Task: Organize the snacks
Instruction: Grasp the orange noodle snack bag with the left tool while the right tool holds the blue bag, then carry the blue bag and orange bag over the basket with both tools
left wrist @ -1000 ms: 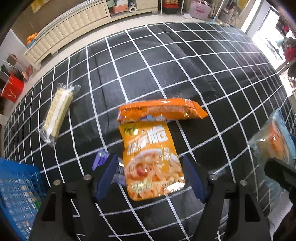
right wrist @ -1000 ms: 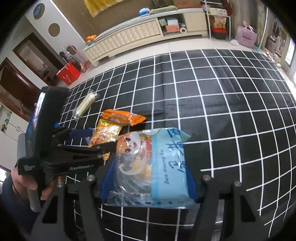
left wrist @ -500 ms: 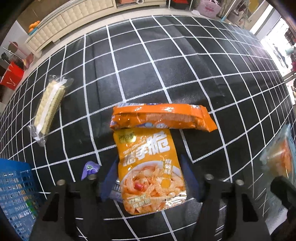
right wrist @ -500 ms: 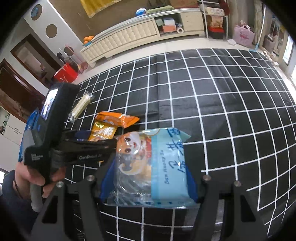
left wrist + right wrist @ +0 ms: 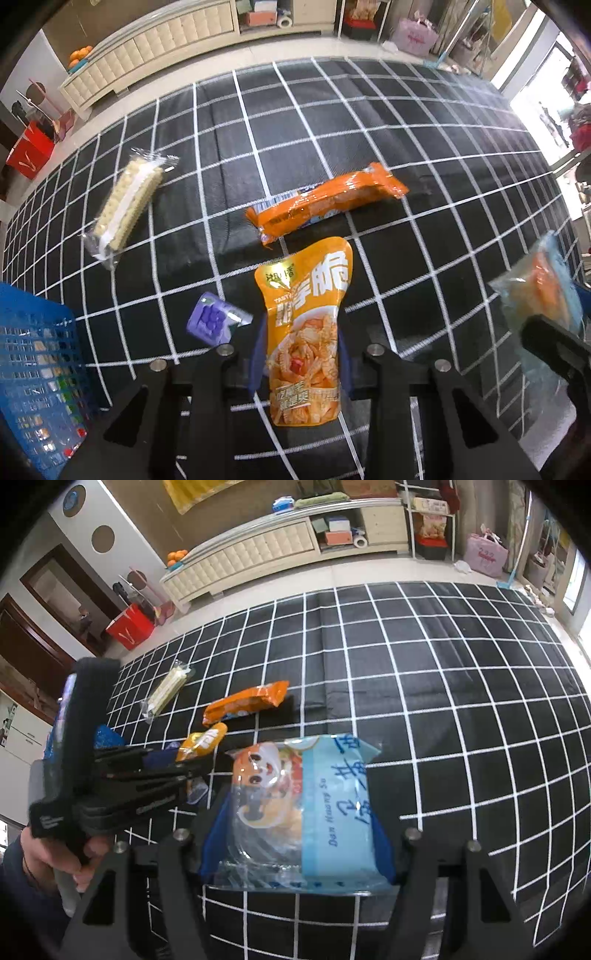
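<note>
We see the left gripper (image 5: 300,354) clamped on the lower half of an orange snack pouch (image 5: 306,332) – its jaws have just been closing and the pads now pinch the pouch from both sides. Beyond it on the black checked cloth (image 5: 369,122) lies a long orange packet (image 5: 328,203), with a pale wafer pack (image 5: 127,201) off to the left and a small purple packet (image 5: 216,319) just beside the pouch. A blue basket (image 5: 37,373) sits at the lower left. The right gripper (image 5: 295,834) holds a light blue bag (image 5: 306,812) between its pads – jaws set fairly wide around it.
</note>
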A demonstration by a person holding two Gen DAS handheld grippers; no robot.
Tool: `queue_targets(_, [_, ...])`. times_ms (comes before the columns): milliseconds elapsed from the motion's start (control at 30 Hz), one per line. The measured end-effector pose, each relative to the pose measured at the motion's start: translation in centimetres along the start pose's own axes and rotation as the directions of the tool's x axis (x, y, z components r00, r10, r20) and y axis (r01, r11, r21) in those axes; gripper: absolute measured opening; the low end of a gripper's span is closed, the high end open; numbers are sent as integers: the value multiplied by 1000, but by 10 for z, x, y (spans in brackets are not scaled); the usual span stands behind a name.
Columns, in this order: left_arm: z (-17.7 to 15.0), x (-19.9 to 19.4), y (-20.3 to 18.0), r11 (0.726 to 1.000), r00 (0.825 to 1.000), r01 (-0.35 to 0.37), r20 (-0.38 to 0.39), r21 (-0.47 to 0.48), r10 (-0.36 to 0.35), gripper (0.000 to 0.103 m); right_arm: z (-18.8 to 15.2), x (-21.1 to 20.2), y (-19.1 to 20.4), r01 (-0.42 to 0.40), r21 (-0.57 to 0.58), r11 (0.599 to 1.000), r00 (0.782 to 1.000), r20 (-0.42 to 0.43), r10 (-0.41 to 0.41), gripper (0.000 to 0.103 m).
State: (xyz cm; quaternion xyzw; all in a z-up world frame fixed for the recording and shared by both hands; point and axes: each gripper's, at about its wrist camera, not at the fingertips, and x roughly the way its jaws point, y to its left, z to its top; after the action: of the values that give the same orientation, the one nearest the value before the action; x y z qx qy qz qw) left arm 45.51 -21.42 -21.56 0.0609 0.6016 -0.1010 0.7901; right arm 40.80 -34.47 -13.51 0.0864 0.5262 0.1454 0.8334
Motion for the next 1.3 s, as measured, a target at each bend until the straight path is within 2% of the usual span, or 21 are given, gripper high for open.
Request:
queue_targets(200, [-19, -44, 4, 1000, 998, 18, 53, 8, -18, 29, -2, -26, 19, 14, -25, 1000, 1000, 27, -13, 70])
queue_targets(400, [-42, -95, 10, 1000, 993, -3, 122, 12, 2, 29, -9, -57, 51, 20, -65, 998, 997, 70, -16, 70])
queue_targets(733, [-94, -168, 64, 999, 973, -10, 229, -50, 21, 29, -17, -88, 125, 26, -153, 988, 993, 118, -8, 70])
queue_targets(1000, [-131, -204, 127, 991, 958, -28, 280, -128, 64, 29, -25, -81, 204, -15, -264, 965, 993, 109, 45, 70])
queue_targets(1300, [-169, -211, 202, 970, 959, -59, 255, -234, 120, 29, -25, -47, 275, -73, -360, 930, 993, 59, 101, 70])
